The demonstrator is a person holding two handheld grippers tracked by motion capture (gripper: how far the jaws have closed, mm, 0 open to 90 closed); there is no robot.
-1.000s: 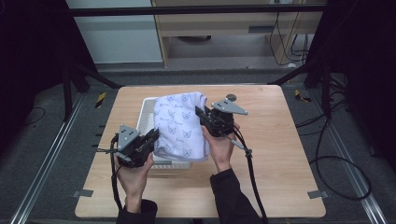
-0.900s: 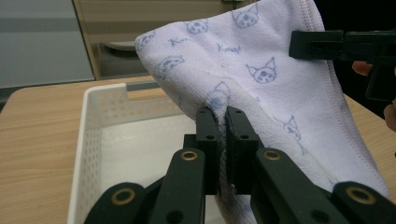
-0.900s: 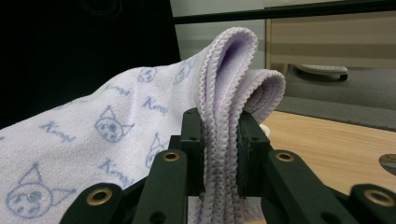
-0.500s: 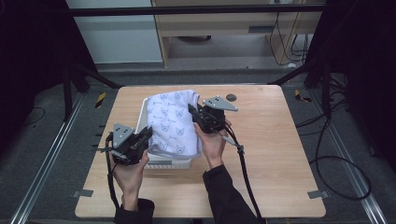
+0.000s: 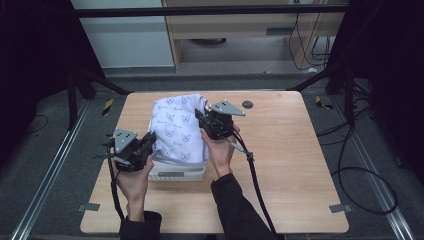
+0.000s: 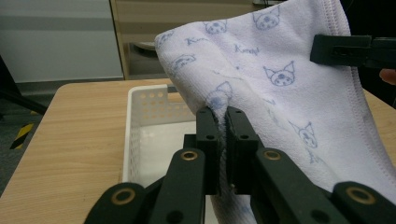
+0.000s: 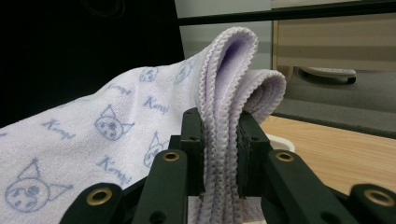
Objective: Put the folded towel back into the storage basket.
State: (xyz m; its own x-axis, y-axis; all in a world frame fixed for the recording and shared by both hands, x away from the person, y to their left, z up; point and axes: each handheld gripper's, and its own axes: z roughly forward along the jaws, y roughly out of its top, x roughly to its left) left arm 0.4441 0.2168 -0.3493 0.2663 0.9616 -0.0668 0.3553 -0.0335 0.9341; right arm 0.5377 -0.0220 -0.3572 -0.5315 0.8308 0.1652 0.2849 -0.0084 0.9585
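Note:
A pale lilac towel (image 5: pixel 177 129) printed with small cat faces hangs stretched over a white perforated basket (image 5: pixel 175 172) on the wooden table. My left gripper (image 5: pixel 148 141) is shut on the towel's near left edge; in the left gripper view its jaws pinch a fold of the towel (image 6: pixel 261 88) above the basket (image 6: pixel 149 116). My right gripper (image 5: pixel 200 119) is shut on the far right edge, and the right gripper view shows several stitched hem layers of the towel (image 7: pixel 222 93) between its jaws. The other gripper's black jaw (image 6: pixel 350 49) shows at the upper right of the left gripper view.
The round-cornered wooden table (image 5: pixel 295 165) has bare room to the right and front. A small dark disc (image 5: pixel 247 104) lies near its far edge. Black frame legs (image 5: pixel 345 75) and cables (image 5: pixel 360 165) surround the table on the grey floor.
Both grippers have carried the towel leftward and drawn it narrower over the basket. The right gripper moved left and a little farther away; the left gripper shifted slightly toward the person.

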